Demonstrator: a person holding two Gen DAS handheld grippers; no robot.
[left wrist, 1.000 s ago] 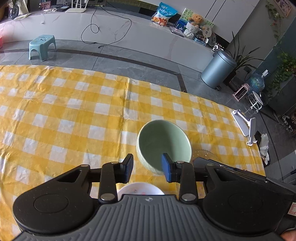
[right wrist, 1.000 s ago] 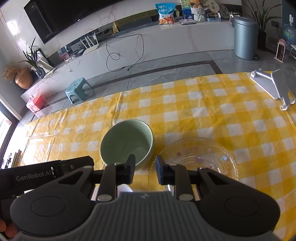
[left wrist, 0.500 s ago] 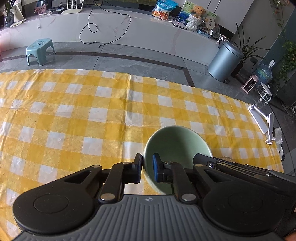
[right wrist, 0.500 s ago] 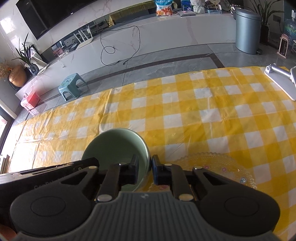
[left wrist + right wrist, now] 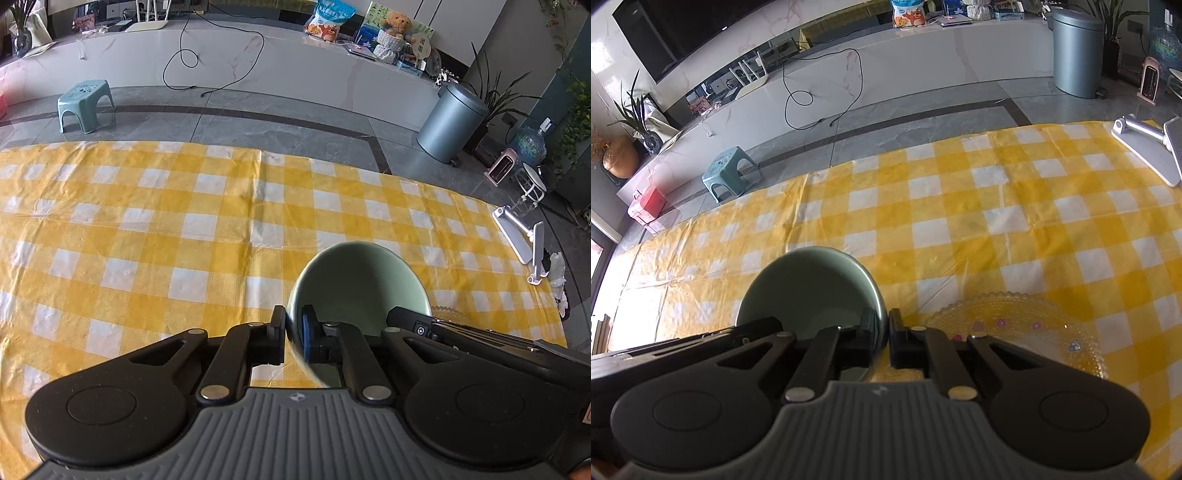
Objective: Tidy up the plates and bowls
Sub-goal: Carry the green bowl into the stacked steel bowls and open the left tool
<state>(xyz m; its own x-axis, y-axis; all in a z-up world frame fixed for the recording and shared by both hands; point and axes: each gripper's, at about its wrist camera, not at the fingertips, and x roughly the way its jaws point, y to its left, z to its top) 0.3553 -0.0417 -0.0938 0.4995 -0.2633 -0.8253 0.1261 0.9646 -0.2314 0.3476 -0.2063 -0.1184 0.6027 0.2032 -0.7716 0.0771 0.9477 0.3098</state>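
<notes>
Near the front edge of the yellow-and-white checked tabletop (image 5: 207, 229): one pale green glazed ceramic bowl (image 5: 356, 280), round, deep, empty, smooth-walled. Left claw (image 5: 293, 332) clenched on its left rim; right claw (image 5: 888, 334) clenched on the opposite rim, one finger inside and one outside at each. Risks: glossy rim may slip from the narrow pads; uneven lift by the two claws may tilt or twist it; the clear patterned glass plate (image 5: 1027, 325), just beside, may be knocked.
</notes>
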